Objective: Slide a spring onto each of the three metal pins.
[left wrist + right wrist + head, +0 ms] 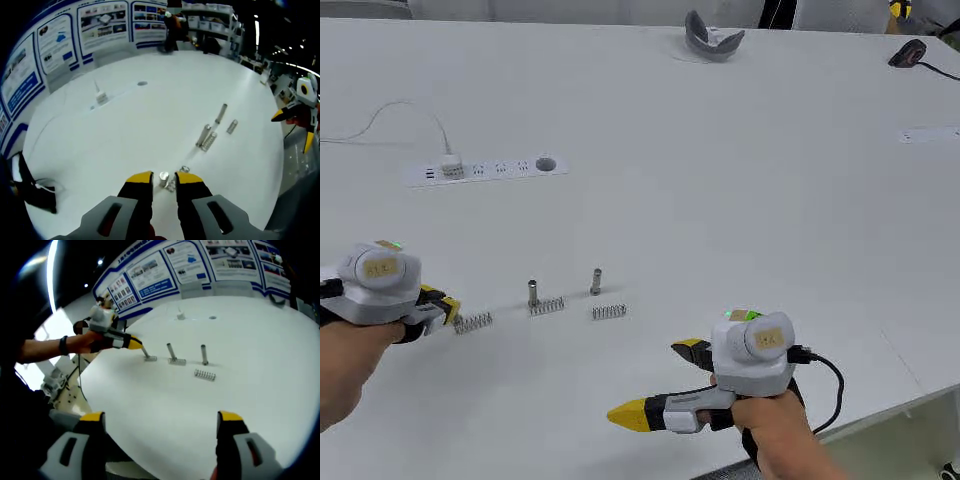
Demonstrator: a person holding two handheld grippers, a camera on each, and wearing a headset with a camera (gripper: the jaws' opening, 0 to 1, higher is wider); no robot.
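the white table (720, 200) lies wide and bare past the parts, with a power strip (485, 170) well back and the near edge close behind the right gripper (660, 380). its jaws stand wide apart around nothing, well apart from the pins. the left gripper (164, 176) has its jaws narrowly parted around the top of one pin (163, 178); whether they pinch it is unclear. the head view hides that pin behind the jaw tips. two other pins (532, 292) stand free, and three springs (547, 305) lie loose beside them.
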